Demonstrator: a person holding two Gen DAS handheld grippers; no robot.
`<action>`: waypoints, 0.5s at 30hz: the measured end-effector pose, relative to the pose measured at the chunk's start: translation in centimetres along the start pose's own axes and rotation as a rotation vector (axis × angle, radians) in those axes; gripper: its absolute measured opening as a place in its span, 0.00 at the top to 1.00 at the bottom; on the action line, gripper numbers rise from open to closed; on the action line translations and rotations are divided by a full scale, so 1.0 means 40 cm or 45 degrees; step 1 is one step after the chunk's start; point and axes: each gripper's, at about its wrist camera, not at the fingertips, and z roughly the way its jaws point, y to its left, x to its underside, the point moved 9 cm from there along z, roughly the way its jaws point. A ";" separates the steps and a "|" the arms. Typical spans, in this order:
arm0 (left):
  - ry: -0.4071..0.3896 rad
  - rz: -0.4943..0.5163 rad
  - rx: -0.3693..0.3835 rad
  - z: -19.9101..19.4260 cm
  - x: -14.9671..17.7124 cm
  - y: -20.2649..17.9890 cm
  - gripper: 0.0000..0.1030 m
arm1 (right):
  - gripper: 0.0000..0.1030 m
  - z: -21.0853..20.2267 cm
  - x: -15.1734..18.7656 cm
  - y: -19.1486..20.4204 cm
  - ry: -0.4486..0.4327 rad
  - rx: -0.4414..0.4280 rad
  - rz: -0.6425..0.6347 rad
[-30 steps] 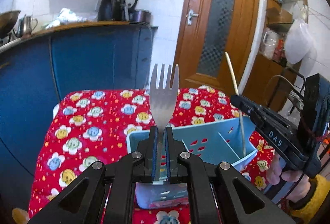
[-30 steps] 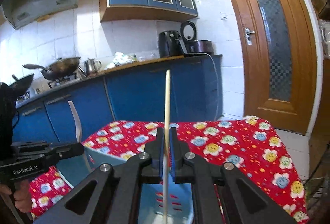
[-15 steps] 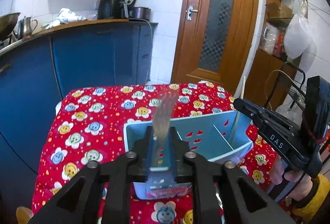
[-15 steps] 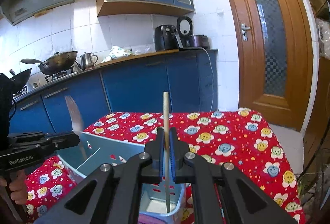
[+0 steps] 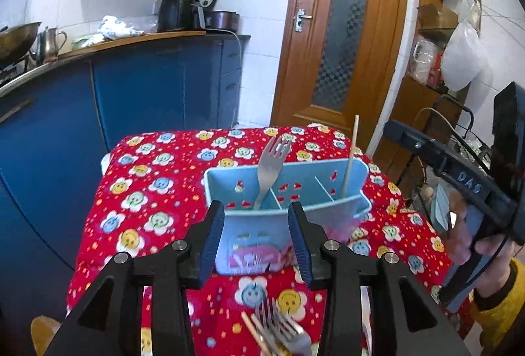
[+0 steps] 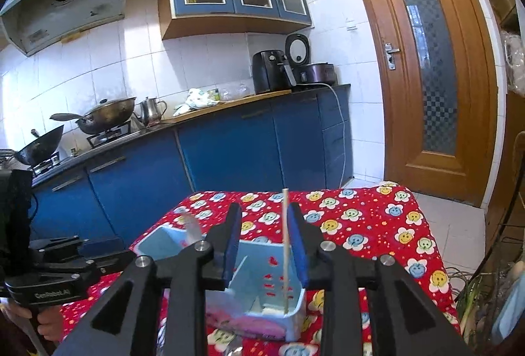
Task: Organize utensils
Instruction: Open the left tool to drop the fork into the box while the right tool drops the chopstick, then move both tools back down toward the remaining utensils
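A small table draped in a red cloth (image 5: 157, 192) printed with smiling flowers stands in the middle of a tiled kitchen. On it sits a pale blue plastic caddy (image 5: 249, 234) with inner dividers and small red cut-outs in its walls. A metal fork (image 5: 270, 165) stands in the caddy's left compartment, tines up and leaning a little, and a thin wooden chopstick (image 5: 349, 159) stands upright in the right-hand compartment. The left gripper (image 5: 257, 238) hangs in front of the caddy with its jaws parting, nothing pressed between the blue pads; the fork stands free beyond them. The right gripper (image 6: 265, 246) is likewise letting go, jaws widening, with the chopstick (image 6: 284, 244) rising between the pads but clear of both. At the near edge of the cloth lie more forks (image 5: 282, 328) with another wooden stick, blurred. Behind the table runs a row of blue base cabinets (image 6: 229, 152) under a wooden counter, carrying a black air fryer (image 6: 270, 70), a rice cooker and a steel kettle (image 6: 152, 110); 2 woks sit on the stove (image 6: 105, 134) below a range hood. Blue glass-fronted wall cupboards hang on white tiles, and a brown wooden door (image 6: 430, 70) with patterned glass closes the right side.
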 end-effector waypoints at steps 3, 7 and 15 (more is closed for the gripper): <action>0.035 0.001 -0.013 -0.027 0.026 0.001 0.57 | 0.70 -0.032 0.010 0.024 0.044 -0.019 0.003; 0.080 -0.015 -0.006 -0.052 0.060 0.006 0.56 | 0.70 -0.071 0.044 0.045 0.113 -0.030 0.013; 0.190 -0.057 0.000 -0.063 0.152 0.006 0.55 | 0.70 -0.117 0.157 0.066 0.281 -0.013 0.010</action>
